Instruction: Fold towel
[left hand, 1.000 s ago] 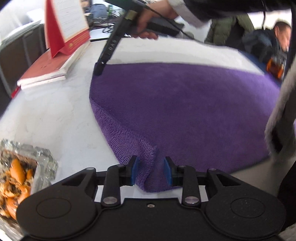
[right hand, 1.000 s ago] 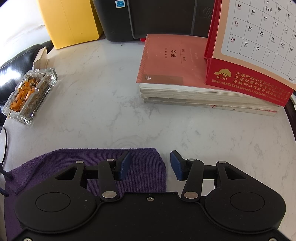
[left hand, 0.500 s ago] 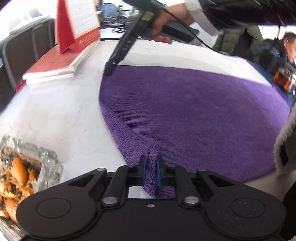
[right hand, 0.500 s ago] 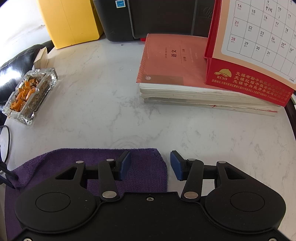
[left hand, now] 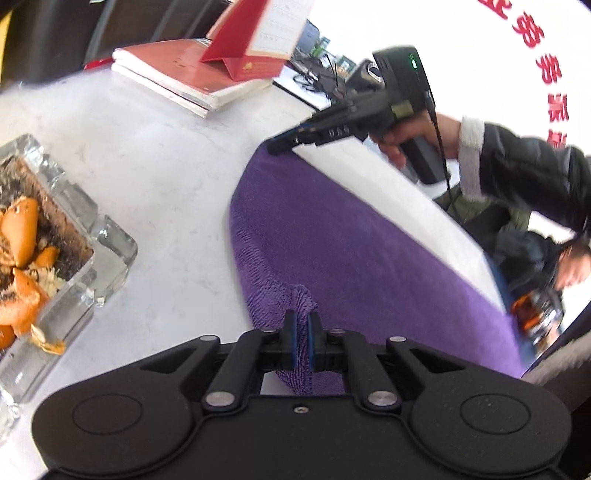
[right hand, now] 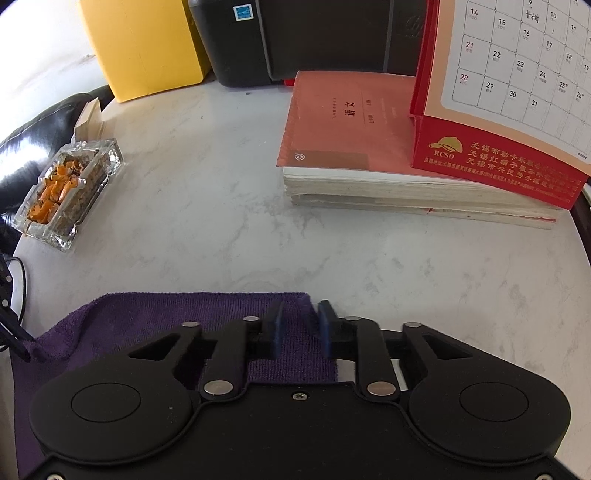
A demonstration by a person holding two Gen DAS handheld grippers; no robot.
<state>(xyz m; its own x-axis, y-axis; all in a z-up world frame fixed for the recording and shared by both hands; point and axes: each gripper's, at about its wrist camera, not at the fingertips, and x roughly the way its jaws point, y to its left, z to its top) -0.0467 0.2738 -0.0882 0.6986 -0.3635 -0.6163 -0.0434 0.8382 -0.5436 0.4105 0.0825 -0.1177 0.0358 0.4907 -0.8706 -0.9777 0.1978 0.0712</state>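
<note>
A purple towel [left hand: 351, 240] lies spread on the white marble table [left hand: 166, 177]. My left gripper [left hand: 302, 332] is shut on its near corner, and the cloth stands up in a pinched ridge between the blue pads. In the right wrist view the far corner of the towel [right hand: 166, 321] sits between the pads of my right gripper [right hand: 300, 325]. Its jaws are closing and the cloth is bunching against them. The left wrist view also shows the right gripper [left hand: 275, 147] tip-down on that far corner, held by a hand [left hand: 406, 140].
A glass dish of orange peel [left hand: 44, 240] [right hand: 66, 192] stands left of the towel. A stack of red books [right hand: 369, 147] with a red desk calendar [right hand: 498, 92] lies beyond the towel. A yellow box [right hand: 147, 44] and a black case [right hand: 295, 33] stand behind the table.
The left jaws shut on the near corner, then the left gripper rolled and shifted, lifting the cloth. The right jaws, wide before, have narrowed onto the far corner.
</note>
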